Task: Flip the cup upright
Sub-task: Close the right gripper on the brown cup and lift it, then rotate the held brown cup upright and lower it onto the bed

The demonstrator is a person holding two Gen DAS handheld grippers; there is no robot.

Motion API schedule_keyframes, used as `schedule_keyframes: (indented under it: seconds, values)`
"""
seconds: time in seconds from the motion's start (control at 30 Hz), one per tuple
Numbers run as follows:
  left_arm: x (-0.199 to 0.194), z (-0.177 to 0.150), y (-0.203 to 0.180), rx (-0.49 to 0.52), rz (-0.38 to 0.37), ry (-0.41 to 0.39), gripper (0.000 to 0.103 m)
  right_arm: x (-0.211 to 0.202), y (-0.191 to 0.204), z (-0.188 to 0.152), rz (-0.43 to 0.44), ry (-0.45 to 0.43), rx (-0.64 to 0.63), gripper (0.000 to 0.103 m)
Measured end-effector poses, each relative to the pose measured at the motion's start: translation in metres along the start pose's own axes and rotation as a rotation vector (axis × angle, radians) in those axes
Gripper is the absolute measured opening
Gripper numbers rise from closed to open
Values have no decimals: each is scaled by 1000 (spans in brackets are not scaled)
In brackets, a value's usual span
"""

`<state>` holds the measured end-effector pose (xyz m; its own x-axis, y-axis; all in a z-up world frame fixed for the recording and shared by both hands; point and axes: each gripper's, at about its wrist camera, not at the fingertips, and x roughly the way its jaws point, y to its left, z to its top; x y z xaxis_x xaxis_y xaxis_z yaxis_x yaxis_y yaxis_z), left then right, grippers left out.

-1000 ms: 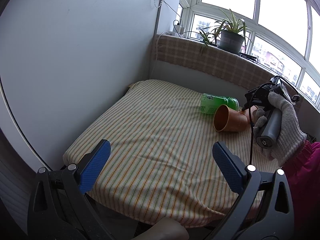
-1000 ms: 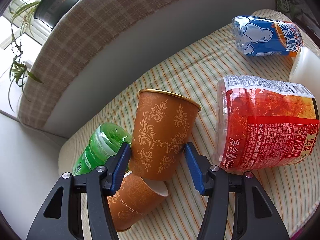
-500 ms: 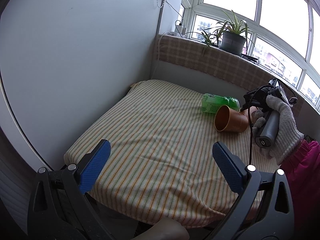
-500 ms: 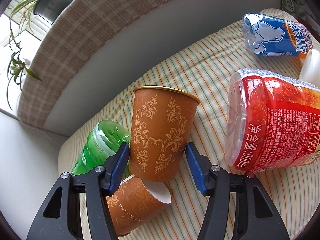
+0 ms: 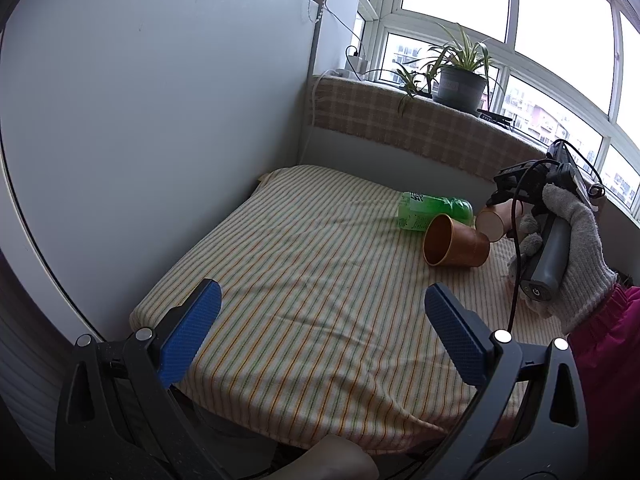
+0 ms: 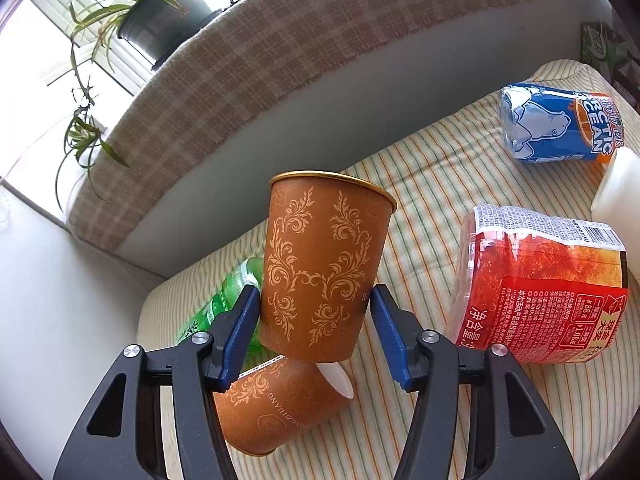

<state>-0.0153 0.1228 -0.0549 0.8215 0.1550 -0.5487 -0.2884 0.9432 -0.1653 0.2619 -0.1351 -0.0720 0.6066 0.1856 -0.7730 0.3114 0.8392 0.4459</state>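
Raised cup (image 6: 324,268) | right gripper (image 6: 314,324) pinching it, apparently airborne | left gripper (image 5: 320,324) spread, clear bedding (image 5: 312,280)

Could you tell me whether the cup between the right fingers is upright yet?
Nearly upright: cup has its gold rim on top, slightly tilted.

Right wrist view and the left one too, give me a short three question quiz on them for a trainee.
1. True or false: the right tool grips the orange paper cup with gold floral print.
2. The second orange paper cup is: A upright, B lying on its side, C stacked inside the first.
3. Fill in: the left tool is ___ and holds nothing.
Key: 1 true; 2 B; 3 open.
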Motion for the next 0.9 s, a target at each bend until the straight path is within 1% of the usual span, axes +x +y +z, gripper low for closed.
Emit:
schedule_keyframes:
  seconds: [0.2, 0.33, 0.53, 0.77, 0.9]
  values:
    - [-6, 2, -7, 15, -1, -12, 103, -21, 0, -3, 70, 0, -59, 56]
    - [-7, 3, -13, 22, -7, -16, 103, -36, -2, -6, 132, 19, -124, 56]
    - [-6, 5, -29, 43, -29, -11, 103, -67, -16, -18, 217, 57, -225, 56]
    - [-1, 3, -52, 71, -71, 14, 103, -98, -43, -38, 261, 126, -325, 56]
    - [4, 2, -63, 81, -101, 41, 103, -106, -63, -49, 242, 159, -371, 56]
